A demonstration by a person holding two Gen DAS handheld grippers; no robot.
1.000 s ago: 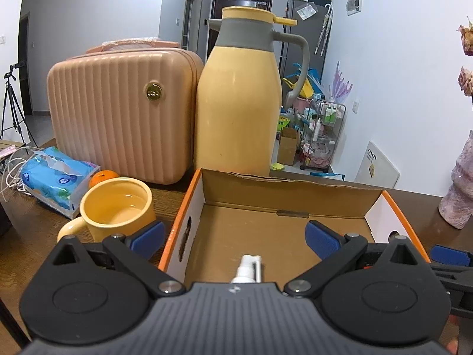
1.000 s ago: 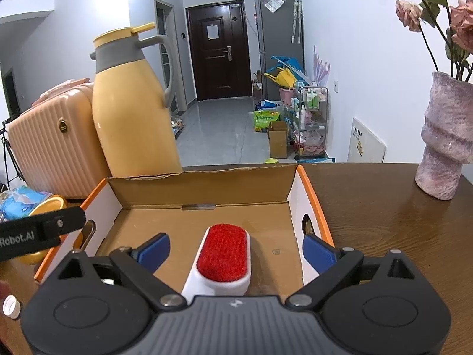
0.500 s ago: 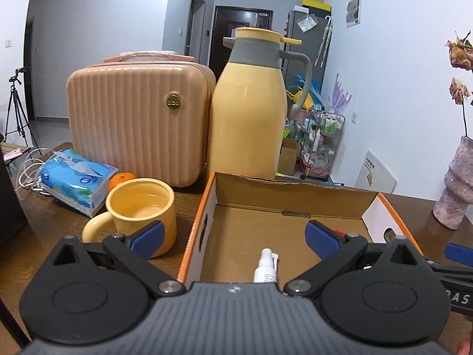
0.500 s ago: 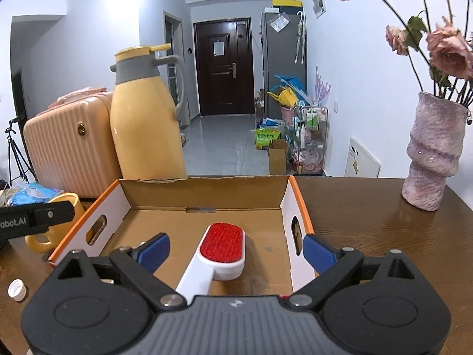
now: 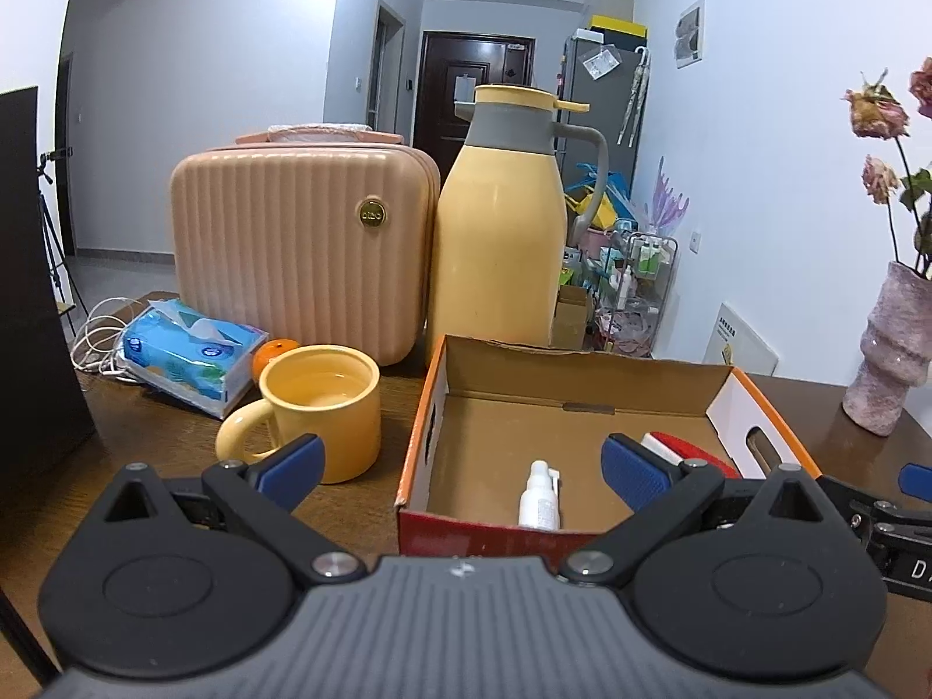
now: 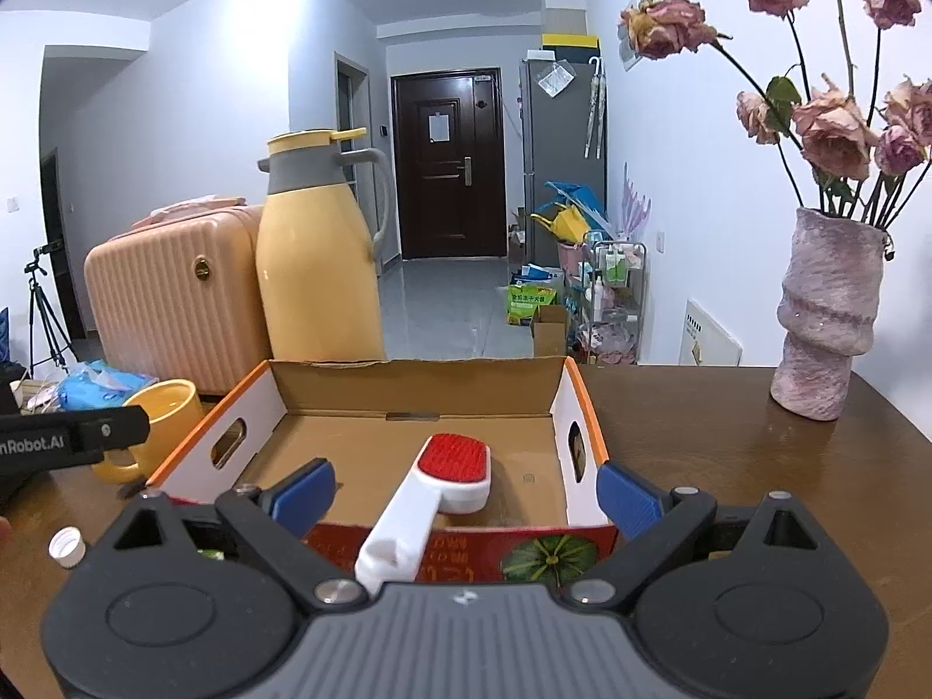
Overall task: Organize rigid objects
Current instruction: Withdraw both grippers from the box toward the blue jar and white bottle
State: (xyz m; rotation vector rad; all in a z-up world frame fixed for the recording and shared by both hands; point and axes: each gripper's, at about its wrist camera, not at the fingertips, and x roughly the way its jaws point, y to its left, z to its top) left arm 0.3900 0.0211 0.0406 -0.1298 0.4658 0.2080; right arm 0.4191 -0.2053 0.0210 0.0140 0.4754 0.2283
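Both claws, left (image 5: 460,460) and right (image 6: 465,495), have backed away from the box (image 6: 408,390), spread wide, holding nothing

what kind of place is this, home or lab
Most likely a home, a dining table near the entry hall. A front door and fridge stand down the hallway, and the wooden table holds a vase of dried roses and a yellow mug.

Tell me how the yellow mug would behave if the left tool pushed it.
The yellow mug looks ceramic, so likely stiff and breakable. It stands upright on a wide base, so it probably slides rather than tips. It seems to hold liquid, which may slosh.
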